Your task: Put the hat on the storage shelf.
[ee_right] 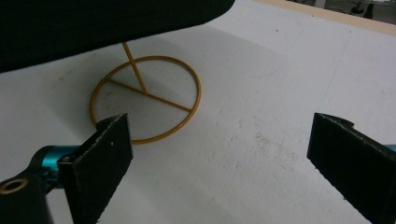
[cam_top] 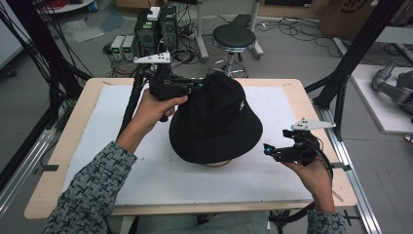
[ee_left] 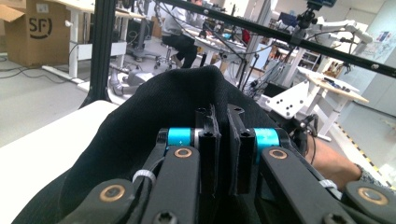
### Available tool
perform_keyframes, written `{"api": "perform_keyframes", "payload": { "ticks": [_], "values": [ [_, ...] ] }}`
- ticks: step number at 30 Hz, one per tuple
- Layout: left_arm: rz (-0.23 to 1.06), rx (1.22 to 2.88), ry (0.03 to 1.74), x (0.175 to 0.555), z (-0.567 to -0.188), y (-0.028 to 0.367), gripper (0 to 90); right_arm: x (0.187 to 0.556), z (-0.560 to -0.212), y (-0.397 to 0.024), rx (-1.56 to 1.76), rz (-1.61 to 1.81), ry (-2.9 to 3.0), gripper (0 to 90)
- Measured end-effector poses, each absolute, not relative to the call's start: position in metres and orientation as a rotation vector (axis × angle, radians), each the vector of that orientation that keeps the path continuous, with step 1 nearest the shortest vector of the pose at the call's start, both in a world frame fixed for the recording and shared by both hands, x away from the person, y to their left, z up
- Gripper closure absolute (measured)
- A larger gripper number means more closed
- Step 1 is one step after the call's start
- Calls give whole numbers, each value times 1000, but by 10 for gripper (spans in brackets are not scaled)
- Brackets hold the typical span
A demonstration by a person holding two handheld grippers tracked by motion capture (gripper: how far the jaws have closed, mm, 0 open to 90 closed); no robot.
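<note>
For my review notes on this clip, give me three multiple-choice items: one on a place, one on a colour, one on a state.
1. Where does the hat sit?
A. flat on the floor
B. on a wire stand above the table
C. on the stool

2. What colour is the stand?
A. blue
B. white
C. yellow-orange

3. How are the right gripper jaws?
A. wide apart, nothing between them
B. shut on the hat
C. shut on the stand

Key: 1 B, the stand's ring and stem show under the brim in the right gripper view. 2 C, its wire is yellow-orange on the white mat. 3 A, bare mat lies between the jaws.
</note>
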State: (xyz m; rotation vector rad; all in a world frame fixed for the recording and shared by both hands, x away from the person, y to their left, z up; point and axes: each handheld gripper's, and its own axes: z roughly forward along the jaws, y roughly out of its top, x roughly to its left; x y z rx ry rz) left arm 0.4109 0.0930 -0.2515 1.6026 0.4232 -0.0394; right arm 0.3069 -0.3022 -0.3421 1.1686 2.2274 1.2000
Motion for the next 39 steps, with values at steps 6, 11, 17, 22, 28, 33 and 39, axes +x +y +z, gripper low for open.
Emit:
{"api": "perform_keyframes", "payload": {
  "ticks": [6,11,17,22,28,33,39],
  "values": [
    [-46,1606,428,412,-257,93,843,307,-342,-303,1168,1201,2225,65],
    [-46,1613,423,411,-259,93,838,307,-343,-303,1168,1200,2228,65],
    [-30,1631,419,409,-265,93,819,307,-343,-303,1174,1203,2227,65],
    [-27,1641,416,408,-268,91,798,307,-343,-304,1170,1201,2227,65],
    [-36,1648,405,409,-271,91,762,307,-343,-305,1176,1204,2224,65],
    [-52,1645,406,411,-272,92,722,307,-343,-305,1183,1203,2224,65],
    [-56,1631,409,413,-271,96,696,307,-343,-305,1182,1202,2225,65]
  ]
}}
